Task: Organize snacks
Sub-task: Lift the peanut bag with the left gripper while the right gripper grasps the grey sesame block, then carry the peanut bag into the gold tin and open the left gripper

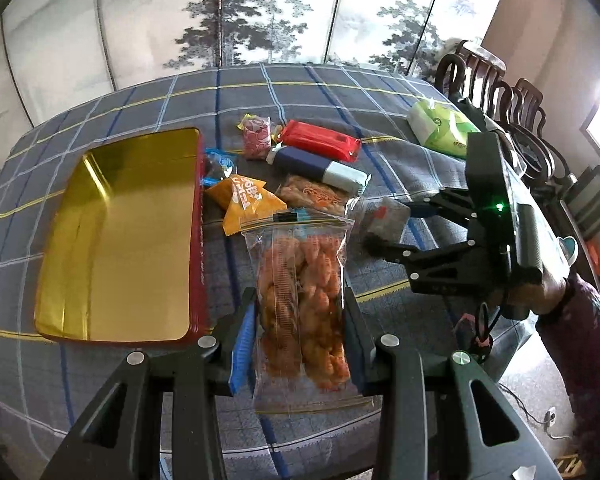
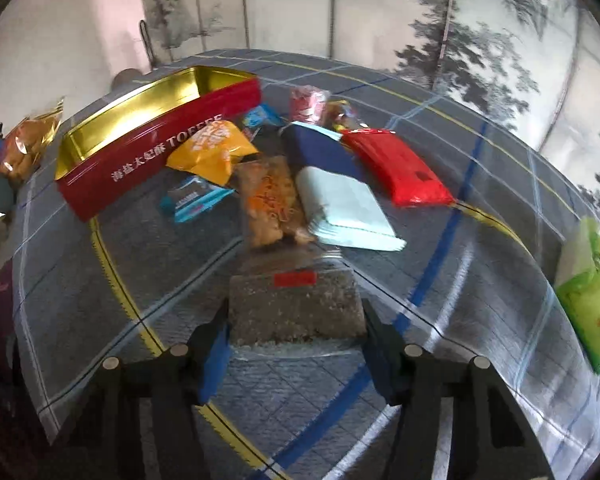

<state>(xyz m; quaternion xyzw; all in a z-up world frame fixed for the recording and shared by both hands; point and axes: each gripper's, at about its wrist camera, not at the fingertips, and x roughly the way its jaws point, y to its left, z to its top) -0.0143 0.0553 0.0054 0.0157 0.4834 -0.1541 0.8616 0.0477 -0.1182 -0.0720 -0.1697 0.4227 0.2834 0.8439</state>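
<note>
Tin: we saw the red rectangular gold-lined tin empty.
Left gripper: we clamped the clear zip bag of orange snacks right of the tin.
Right gripper: half-open jaws flanked the grey-brown wrapped block; grip unclear.

Looking like a home dining room: painted folding screen standing behind a plaid-clothed tabletop, carved wooden chairs lining one side.

The tin is gleaming like polished gold metal inside, its red outer wall glossy (lettering printed on it). A matt woven cloth is covering the table. The zip bag is showing as clear, shiny plastic; the red packet is looking slick.
</note>
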